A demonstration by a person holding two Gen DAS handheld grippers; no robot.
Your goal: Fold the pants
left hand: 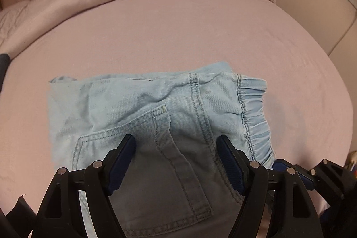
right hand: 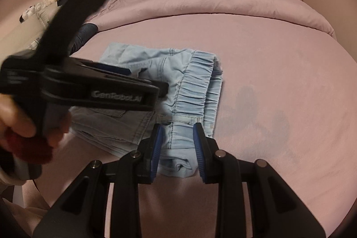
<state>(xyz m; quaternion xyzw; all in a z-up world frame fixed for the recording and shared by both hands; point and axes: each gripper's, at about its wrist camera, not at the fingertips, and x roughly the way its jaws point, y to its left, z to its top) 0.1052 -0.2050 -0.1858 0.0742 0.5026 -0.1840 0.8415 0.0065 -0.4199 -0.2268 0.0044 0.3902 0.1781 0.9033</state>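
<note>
Light blue pants [left hand: 125, 104] lie folded into a compact bundle on the pink bed sheet [left hand: 178, 26]. A back pocket faces up and the elastic waistband [left hand: 254, 108] is to the right. My left gripper [left hand: 176, 139] hovers open just above the pocket, with nothing pinched. From the right wrist, the pants [right hand: 156, 61] lie in the middle of the bed. My right gripper [right hand: 177, 144] is shut on the near waistband corner, where fabric bunches between its blue pads. A hand holds the left gripper [right hand: 145, 79] over the pants' left half. The right gripper [left hand: 287, 167] also shows at the waistband's near edge.
A rolled pink duvet [right hand: 223, 1] runs along the far side of the bed, with pink curtains behind. A dark blue item [right hand: 86, 31] sits at the bed's left edge. Shelves with soft toys [right hand: 38, 8] stand far left. A beige padded panel [left hand: 323, 15] borders the bed on the right.
</note>
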